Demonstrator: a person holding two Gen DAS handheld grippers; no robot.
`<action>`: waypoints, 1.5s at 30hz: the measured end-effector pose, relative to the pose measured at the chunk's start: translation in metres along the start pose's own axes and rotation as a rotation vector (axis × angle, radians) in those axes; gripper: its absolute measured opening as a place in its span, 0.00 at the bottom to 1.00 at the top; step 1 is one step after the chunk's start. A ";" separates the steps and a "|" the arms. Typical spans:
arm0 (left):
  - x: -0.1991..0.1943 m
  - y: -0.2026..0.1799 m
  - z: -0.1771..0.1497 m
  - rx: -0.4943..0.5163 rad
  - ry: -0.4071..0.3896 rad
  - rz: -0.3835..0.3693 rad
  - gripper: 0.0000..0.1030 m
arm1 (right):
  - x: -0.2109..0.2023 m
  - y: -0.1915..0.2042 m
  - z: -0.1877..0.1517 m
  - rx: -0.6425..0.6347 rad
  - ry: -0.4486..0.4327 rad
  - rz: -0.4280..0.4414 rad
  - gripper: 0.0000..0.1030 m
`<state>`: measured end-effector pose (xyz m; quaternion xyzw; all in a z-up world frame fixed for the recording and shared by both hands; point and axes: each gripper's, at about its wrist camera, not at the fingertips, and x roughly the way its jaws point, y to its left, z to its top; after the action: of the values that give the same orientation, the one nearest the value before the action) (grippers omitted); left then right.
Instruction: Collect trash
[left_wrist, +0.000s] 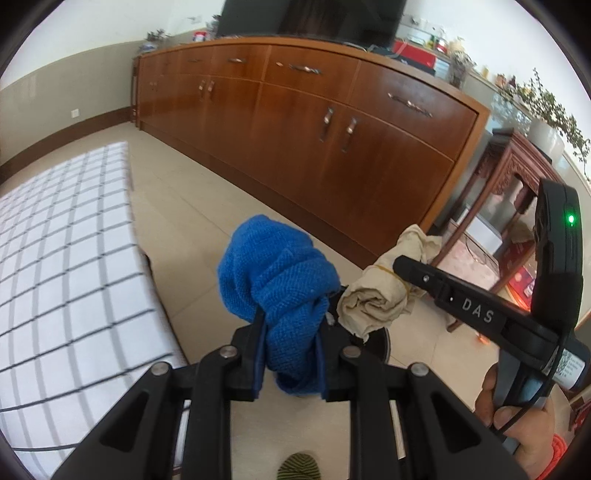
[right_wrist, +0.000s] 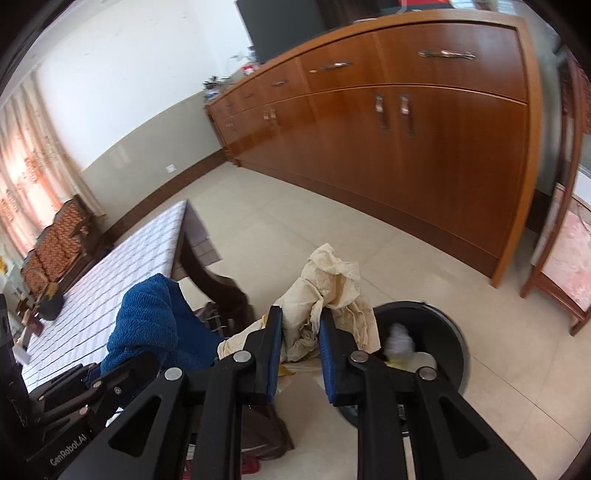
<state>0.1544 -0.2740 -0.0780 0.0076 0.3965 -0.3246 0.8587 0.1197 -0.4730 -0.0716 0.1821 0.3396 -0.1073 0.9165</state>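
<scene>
left wrist view: the left hand-held gripper (left_wrist: 291, 350) is closed narrowly on a blue cloth (left_wrist: 277, 266); just to its right the right one carries a beige rag (left_wrist: 380, 291).

right wrist view: the right hand-held gripper (right_wrist: 301, 350) pinches that rag, with the black bin (right_wrist: 452, 332) just right and below. judging by this, the carrying step is on; next comes shifting over the bin and letting go.

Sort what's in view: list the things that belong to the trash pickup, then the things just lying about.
Job:
left tongs clamping blue cloth
right tongs clamping beige rag
black bin holding white scraps

Lying about:
checked tablecloth
wooden sideboard
carved side table
</scene>
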 end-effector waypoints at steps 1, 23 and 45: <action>0.005 -0.005 0.000 0.001 0.009 -0.004 0.22 | 0.000 -0.007 0.001 0.004 0.004 -0.012 0.20; 0.129 -0.055 -0.022 -0.034 0.275 -0.037 0.24 | 0.092 -0.117 0.002 -0.003 0.262 -0.251 0.20; 0.030 -0.054 0.006 0.005 0.037 0.038 0.48 | 0.098 -0.100 0.003 0.028 0.257 -0.281 0.39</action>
<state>0.1419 -0.3349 -0.0809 0.0233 0.4113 -0.3088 0.8573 0.1624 -0.5722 -0.1601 0.1577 0.4744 -0.2147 0.8391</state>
